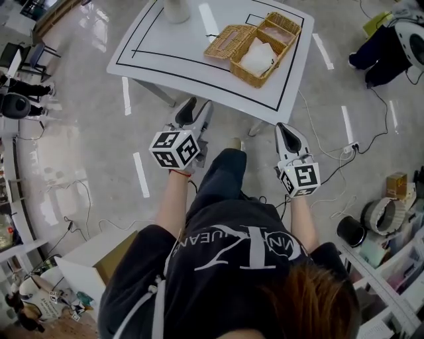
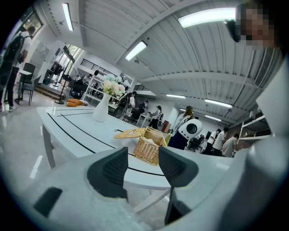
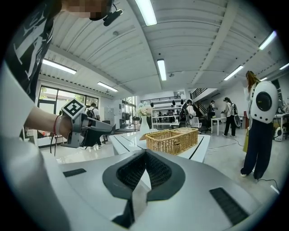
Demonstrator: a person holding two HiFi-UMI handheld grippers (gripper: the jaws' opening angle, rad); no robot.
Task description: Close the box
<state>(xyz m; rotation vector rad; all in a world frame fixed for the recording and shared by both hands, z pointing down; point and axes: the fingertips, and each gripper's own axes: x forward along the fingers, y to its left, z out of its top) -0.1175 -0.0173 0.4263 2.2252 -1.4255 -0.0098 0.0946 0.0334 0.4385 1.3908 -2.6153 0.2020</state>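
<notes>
The wicker box (image 1: 265,46) stands open at the far right of the white table (image 1: 165,49), its lid (image 1: 228,41) folded out flat to the left and a white cloth (image 1: 257,56) lying inside. Both grippers hang in the air short of the table's near edge, apart from the box. My left gripper (image 1: 197,107) is open with nothing between its jaws; past them the box (image 2: 149,146) and its lid (image 2: 128,133) show. My right gripper (image 1: 285,129) is shut and empty, its pads meeting (image 3: 145,153) with the box (image 3: 174,139) ahead.
A white vase (image 1: 176,8) stands at the table's far side. A person in dark trousers (image 1: 381,46) stands at the upper right. Cables and a power strip (image 1: 349,147) lie on the floor to the right, beside shelves with rolls (image 1: 384,213). A cardboard box (image 1: 112,259) sits behind on the left.
</notes>
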